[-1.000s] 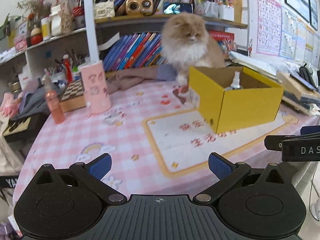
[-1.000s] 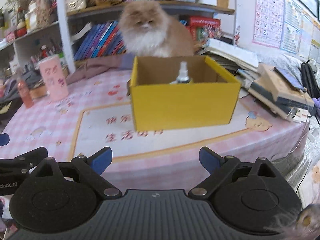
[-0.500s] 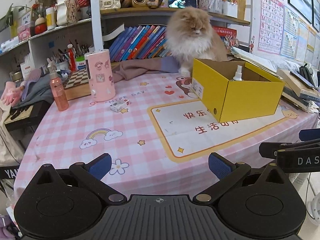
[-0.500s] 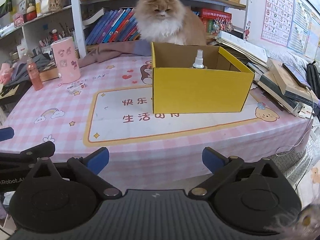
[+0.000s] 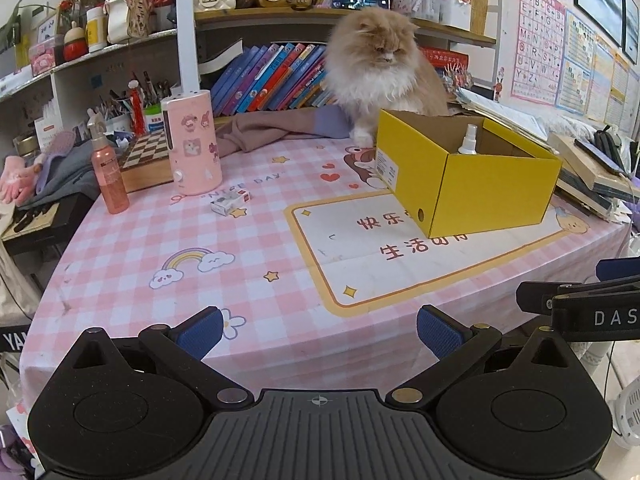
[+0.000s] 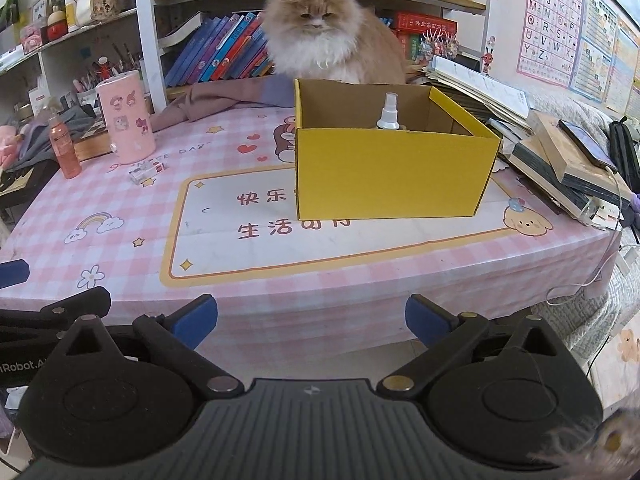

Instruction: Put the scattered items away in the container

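An open yellow cardboard box (image 5: 488,188) (image 6: 392,172) stands on the pink checked tablecloth, with a small white spray bottle (image 5: 468,142) (image 6: 388,114) upright inside it. Left of the box lie a small white packet (image 5: 231,202) (image 6: 146,171), a pink cylinder with stickers (image 5: 194,142) (image 6: 126,116) and a pink pump bottle (image 5: 107,168) (image 6: 64,148). My left gripper (image 5: 318,332) and my right gripper (image 6: 311,320) both hover at the table's near edge, open, with nothing between the blue pads.
A fluffy cat (image 5: 380,68) (image 6: 324,28) sits right behind the box. A chessboard (image 5: 146,152) and a cloth (image 5: 272,128) lie at the back left. Stacked books with a phone (image 6: 572,160) crowd the right edge. Bookshelves (image 5: 280,72) line the rear.
Both views have drawn back and settled, so the table looks farther and sharper. The right jaws spread slightly wider. The cat has turned its head a little.
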{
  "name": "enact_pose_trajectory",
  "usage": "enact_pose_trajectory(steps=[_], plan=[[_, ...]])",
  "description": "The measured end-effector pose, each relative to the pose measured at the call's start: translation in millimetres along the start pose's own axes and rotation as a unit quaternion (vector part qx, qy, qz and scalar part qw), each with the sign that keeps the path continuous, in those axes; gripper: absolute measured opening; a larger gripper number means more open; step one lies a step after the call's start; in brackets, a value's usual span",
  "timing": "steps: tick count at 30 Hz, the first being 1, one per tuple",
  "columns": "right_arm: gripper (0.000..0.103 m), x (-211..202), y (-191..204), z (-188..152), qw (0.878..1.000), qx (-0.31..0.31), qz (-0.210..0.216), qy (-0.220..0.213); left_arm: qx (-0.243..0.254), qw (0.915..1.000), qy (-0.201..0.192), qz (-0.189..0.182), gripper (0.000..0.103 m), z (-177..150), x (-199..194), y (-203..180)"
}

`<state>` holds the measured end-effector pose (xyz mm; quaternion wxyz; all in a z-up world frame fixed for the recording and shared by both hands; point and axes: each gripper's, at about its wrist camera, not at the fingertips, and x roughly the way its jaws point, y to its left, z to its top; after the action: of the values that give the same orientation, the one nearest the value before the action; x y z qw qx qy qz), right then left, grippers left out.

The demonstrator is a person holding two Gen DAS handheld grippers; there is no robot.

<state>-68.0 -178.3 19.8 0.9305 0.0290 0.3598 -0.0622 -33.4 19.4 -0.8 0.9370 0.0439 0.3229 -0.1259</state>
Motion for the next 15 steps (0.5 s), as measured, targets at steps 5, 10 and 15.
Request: enact_pose_trajectory(steps=[5, 10, 15], plan=[[0.102, -0.7, -3.9, 0.2, 1.0, 0.004, -0.001, 0.003, 0.005, 1.0, 0.001, -0.004, 0.103, 0.9, -0.2, -3.3], [0.102, -0.4, -5.1, 1.2, 1.0, 0.005, -0.002, 0.002, 0.01, 0.9999, 0.002, -0.007, 0.103, 2.6, 1.3, -5.9], [0.102, 1.6, -4.5, 1.7, 1.0, 0.006, -0.002, 0.004, 0.008, 0.9999, 0.006, -0.006, 0.103, 2.6, 3.1, -4.9]])
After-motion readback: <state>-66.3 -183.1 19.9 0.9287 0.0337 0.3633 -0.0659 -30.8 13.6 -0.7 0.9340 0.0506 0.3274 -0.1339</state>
